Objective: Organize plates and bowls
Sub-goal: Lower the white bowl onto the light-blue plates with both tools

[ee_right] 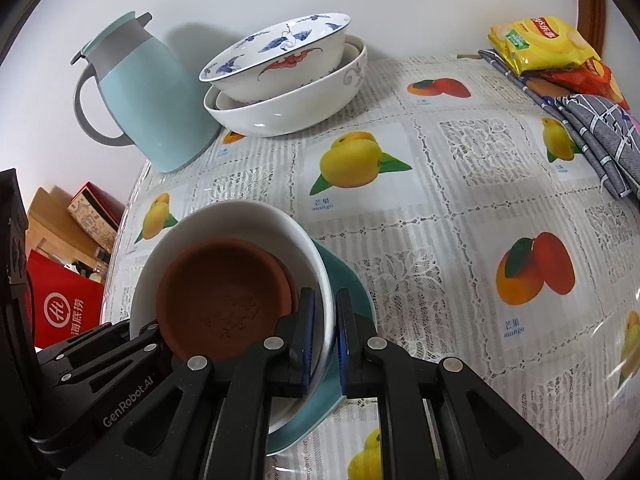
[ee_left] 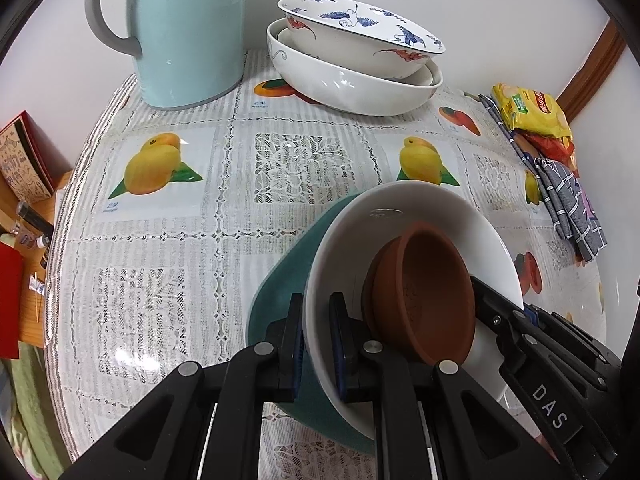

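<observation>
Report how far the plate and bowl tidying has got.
Done: a crane-painted bowl already sits nested in the big white bowl beside the blue jug.
In hand: the left gripper and right gripper each clamp the rim of a white bowl, which holds brown dishes and sits on a teal plate.
Left: setting this stack down, probably near the nested bowls.

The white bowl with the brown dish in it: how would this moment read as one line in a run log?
left gripper: shut on white bowl rim | right gripper: shut on opposite rim | brown dish: inside bowl | teal plate: beneath bowl
</observation>
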